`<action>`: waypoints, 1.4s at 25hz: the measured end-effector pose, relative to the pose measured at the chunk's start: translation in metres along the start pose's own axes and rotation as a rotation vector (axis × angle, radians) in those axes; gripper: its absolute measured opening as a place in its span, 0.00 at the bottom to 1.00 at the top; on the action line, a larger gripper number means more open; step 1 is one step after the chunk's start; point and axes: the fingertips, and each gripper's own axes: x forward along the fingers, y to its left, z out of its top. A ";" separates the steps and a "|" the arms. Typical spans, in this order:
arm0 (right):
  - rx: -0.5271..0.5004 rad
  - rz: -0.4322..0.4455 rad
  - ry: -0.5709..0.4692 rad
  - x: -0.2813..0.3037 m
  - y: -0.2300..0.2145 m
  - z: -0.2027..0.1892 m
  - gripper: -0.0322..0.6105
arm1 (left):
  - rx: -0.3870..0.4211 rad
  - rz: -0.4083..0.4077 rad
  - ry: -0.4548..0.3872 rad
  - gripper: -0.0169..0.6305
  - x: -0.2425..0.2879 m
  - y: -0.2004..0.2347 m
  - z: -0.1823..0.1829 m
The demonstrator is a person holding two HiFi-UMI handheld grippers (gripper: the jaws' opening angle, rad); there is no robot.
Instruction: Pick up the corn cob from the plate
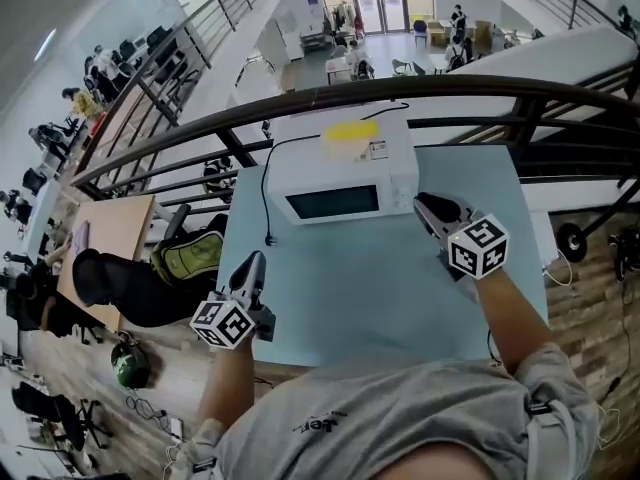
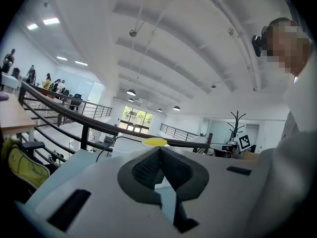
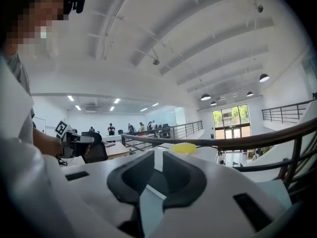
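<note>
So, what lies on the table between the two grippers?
Only bare table top, as the head view shows; the microwave's front edge borders that stretch near the right gripper.

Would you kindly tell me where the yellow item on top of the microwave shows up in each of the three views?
Head view: the yellow item lies upper centre, on the microwave.
Left gripper view: yellow item at centre, just above the jaw tips.
Right gripper view: yellow item slightly right of centre, above the jaws.
Shared landmark: the dark railing behind it.
</note>
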 end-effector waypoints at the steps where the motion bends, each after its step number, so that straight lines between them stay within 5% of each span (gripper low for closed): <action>1: -0.014 0.002 0.010 0.012 -0.005 0.003 0.13 | 0.010 -0.008 0.000 0.05 0.011 0.006 0.005; 9: -0.164 -0.050 0.104 0.109 -0.041 0.041 0.25 | 0.113 -0.158 0.025 0.05 0.105 0.052 0.046; 14: -0.278 -0.008 0.200 0.169 -0.052 0.044 0.34 | 0.152 -0.209 0.028 0.05 0.153 0.075 0.052; 23: -0.409 0.222 0.404 0.249 -0.078 0.008 0.54 | 0.177 -0.260 0.056 0.05 0.229 0.079 0.032; 35: -0.442 0.444 0.574 0.309 -0.090 -0.039 0.58 | 0.198 -0.254 0.089 0.05 0.300 0.103 0.020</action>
